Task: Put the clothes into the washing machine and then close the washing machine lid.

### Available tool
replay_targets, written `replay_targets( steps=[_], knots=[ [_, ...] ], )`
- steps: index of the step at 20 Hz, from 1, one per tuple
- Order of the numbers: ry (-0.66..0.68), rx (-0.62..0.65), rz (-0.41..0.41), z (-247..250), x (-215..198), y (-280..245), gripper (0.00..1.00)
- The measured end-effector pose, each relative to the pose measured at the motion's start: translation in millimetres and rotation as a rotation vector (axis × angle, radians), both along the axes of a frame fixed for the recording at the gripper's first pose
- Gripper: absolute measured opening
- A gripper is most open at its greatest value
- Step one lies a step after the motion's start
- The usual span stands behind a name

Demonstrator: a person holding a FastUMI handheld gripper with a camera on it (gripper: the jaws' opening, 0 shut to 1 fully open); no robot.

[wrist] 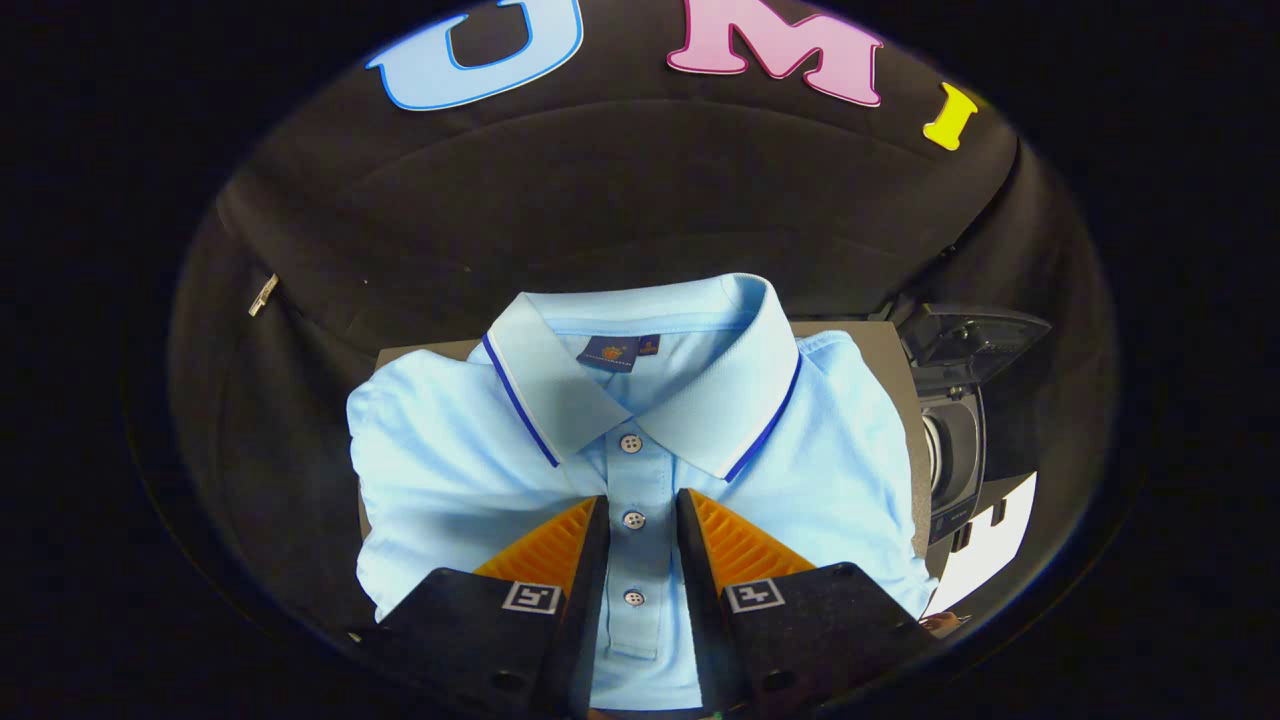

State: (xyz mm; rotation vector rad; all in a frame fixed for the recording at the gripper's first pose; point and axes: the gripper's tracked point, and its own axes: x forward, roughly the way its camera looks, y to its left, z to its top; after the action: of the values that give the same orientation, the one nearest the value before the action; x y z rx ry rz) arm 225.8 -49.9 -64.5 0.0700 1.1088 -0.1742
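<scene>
A folded light blue polo shirt (450, 480) with a dark-trimmed collar lies on a flat grey-brown board (420, 352), covering most of it. My gripper (642, 508) is low over the shirt's front. Its two fingers stand close together on either side of the button placket (633, 560), pressing on the strip of cloth between them. To the right of the shirt stands a small dark washing machine (955, 450) with its lid (975, 340) raised.
Black cloth covers the ground and the walls around the board. A white sheet (985, 545) lies beside the washing machine at the right. A small metal clip (263, 294) hangs on the cloth at the far left.
</scene>
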Motion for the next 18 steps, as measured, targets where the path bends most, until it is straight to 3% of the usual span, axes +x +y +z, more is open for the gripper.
replay_targets(
  steps=[2, 4, 7, 9, 14, 18],
  knots=[
    [-0.020, 0.016, 0.006, 1.5, -0.4, -2.0, 0.14],
    [-0.052, 0.037, -0.010, 1.7, -1.2, -2.1, 0.14],
    [-0.121, 0.006, 0.035, 4.0, 0.7, -0.9, 0.14],
    [-0.172, -0.004, 0.043, 7.3, -2.5, -2.1, 0.05],
    [-0.221, 0.028, 0.025, 5.2, -2.7, -2.7, 0.06],
    [-0.312, -0.040, 0.078, 9.9, -2.5, -0.7, 0.05]
  ],
)
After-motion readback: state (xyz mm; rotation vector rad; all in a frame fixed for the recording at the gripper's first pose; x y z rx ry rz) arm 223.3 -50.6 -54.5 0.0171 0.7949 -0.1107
